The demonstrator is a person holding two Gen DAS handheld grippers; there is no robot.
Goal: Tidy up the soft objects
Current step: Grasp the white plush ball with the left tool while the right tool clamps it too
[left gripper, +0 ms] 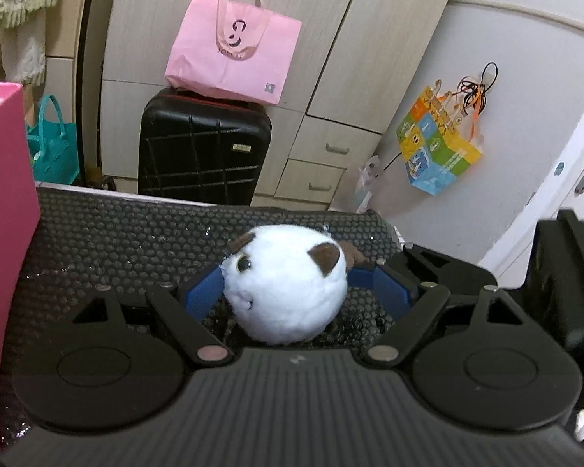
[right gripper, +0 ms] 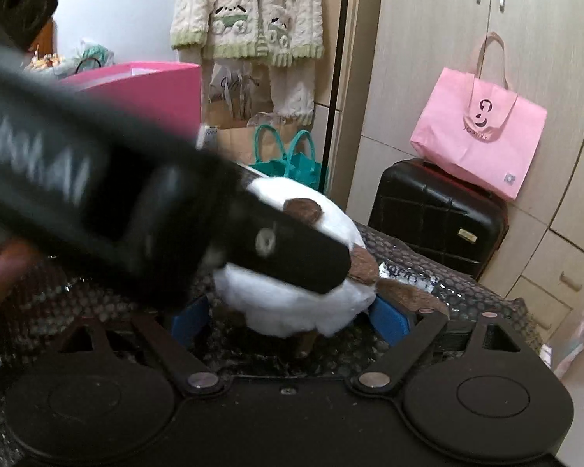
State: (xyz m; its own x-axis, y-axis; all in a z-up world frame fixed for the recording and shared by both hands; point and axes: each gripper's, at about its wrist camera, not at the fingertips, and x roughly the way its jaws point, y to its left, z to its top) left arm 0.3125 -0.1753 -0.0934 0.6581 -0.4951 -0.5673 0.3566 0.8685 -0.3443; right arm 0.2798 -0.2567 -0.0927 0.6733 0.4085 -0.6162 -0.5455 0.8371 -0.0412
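A round white plush toy (left gripper: pixel 286 284) with brown ears and a dark eye sits between the blue pads of my left gripper (left gripper: pixel 288 290), which is shut on it above a black bubble-wrap surface (left gripper: pixel 116 241). In the right wrist view the same plush (right gripper: pixel 292 307) lies between the blue pads of my right gripper (right gripper: pixel 292 317), which also presses on it. The black body of the left gripper (right gripper: pixel 136 214) crosses that view, blurred, and hides the plush's upper part.
A pink box (left gripper: pixel 0 210) stands at the left, also in the right wrist view (right gripper: pixel 144 89). Behind are a black suitcase (left gripper: pixel 202 148) with a pink tote (left gripper: pixel 233 54) on it, a teal bag (left gripper: pixel 52 144), wardrobe doors and hanging fleece clothes (right gripper: pixel 249 19).
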